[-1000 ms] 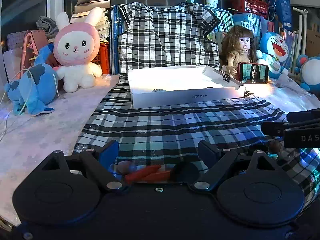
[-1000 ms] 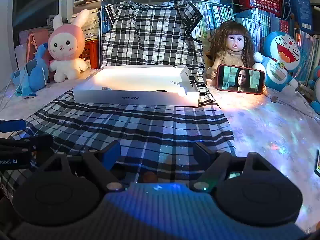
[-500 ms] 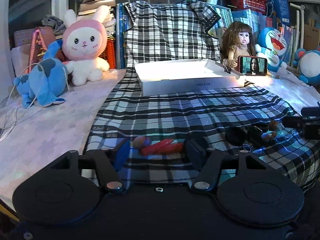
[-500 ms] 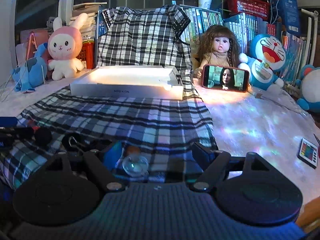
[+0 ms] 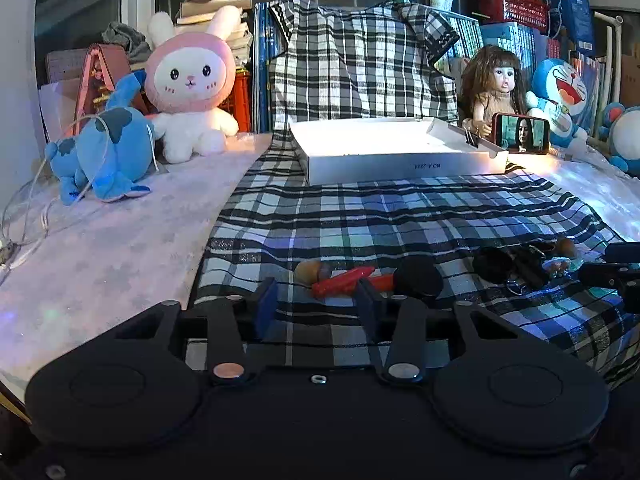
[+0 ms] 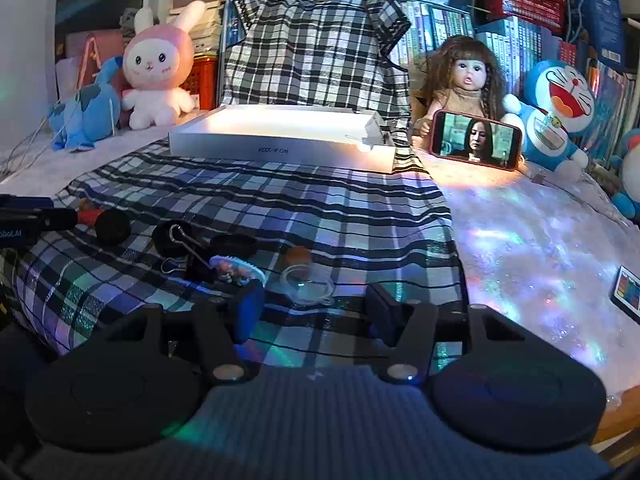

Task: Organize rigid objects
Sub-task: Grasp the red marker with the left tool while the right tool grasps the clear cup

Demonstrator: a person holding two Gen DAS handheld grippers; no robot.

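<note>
Small rigid items lie on the plaid cloth (image 5: pixel 400 216). In the left wrist view a red clip (image 5: pixel 344 280), a brown bead (image 5: pixel 310 270) and a black disc (image 5: pixel 418 278) sit just past my left gripper (image 5: pixel 316 304). Its jaws are closing with only cloth between them. In the right wrist view a clear round lid (image 6: pixel 306 286) lies between the tips of my right gripper (image 6: pixel 316 306). Those jaws are closing too, and the pads stand clear of the lid. A colourful cap (image 6: pixel 236 270), a black ring (image 6: pixel 234 242) and a binder clip (image 6: pixel 180 240) lie to its left. The white box (image 5: pixel 400 148) stands open at the back.
A pink rabbit plush (image 5: pixel 188 84) and a blue plush (image 5: pixel 104 152) sit back left. A doll (image 6: pixel 464 76) behind a propped phone (image 6: pixel 476 140) and blue cat toys (image 6: pixel 556 112) fill the back right. A small remote (image 6: pixel 626 290) lies near the right table edge.
Both pairs of jaws have narrowed. Both grippers drew back, so the small items now lie ahead of the fingertips. The clear lid has come into view between the right fingers.
</note>
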